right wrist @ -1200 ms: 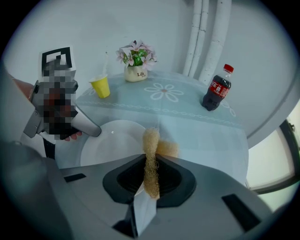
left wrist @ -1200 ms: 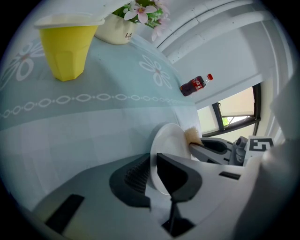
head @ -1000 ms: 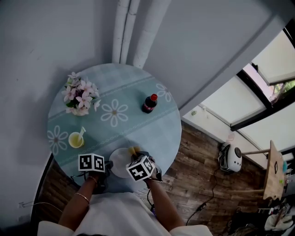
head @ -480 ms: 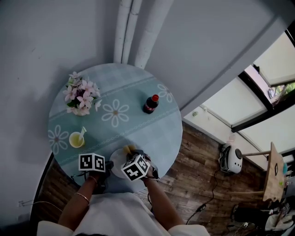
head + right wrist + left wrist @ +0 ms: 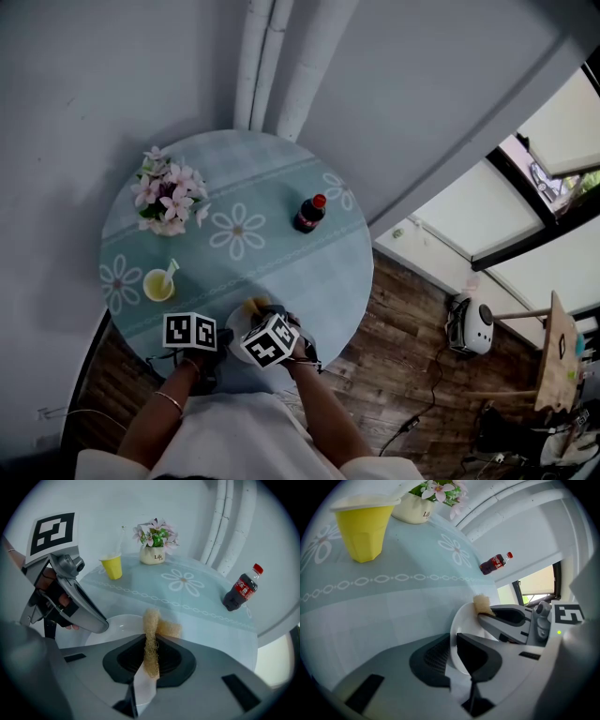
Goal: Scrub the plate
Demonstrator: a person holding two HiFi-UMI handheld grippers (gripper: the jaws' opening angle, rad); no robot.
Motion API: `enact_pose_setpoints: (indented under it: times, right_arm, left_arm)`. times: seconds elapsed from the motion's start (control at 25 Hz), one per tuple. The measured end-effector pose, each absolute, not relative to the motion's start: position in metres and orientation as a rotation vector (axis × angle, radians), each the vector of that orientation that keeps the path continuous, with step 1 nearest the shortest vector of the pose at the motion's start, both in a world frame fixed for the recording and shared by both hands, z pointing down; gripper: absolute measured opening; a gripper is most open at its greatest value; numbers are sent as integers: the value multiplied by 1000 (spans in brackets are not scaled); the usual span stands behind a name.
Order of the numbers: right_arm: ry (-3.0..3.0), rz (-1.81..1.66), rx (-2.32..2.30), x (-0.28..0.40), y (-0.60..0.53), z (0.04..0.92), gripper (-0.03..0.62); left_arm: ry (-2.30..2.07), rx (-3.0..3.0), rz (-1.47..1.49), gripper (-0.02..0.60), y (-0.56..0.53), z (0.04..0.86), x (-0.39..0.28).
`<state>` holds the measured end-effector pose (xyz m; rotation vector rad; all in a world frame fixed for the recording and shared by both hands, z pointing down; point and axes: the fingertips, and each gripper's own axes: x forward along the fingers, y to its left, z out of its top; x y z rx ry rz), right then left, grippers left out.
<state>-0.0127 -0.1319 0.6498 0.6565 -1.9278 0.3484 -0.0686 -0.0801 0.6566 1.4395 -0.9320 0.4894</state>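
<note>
Left gripper (image 5: 453,656) pinches the glossy round plate (image 5: 465,620) at its rim. Right gripper (image 5: 149,660) clamps a scourer (image 5: 151,625) — coarse, fibrous, tan.

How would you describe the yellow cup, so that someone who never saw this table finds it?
Start at the round pale-blue table with daisy patterns. On the person's left, nearer than the pot of pink flowers, stands the yellow cup. No other vessel there is yellow, and a thin stick leans in it.
</note>
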Motion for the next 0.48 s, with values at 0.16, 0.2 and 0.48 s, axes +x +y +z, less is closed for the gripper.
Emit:
enact_pose_setpoints:
  times: [0.16,0.2,0.48]
  right_arm:
    - [-1951,388,562,-28,-122,651,63]
    - [-1954,379,549,-31,-120,651,63]
    - [-1971,353,512,-41,-112,651,63]
  left_arm:
    - [-929,1440,486,51,-81,657,-69]
    - [-932,1440,485,51,-81,657,-69]
    - [-932,1436,482,51,-80,657,-70]
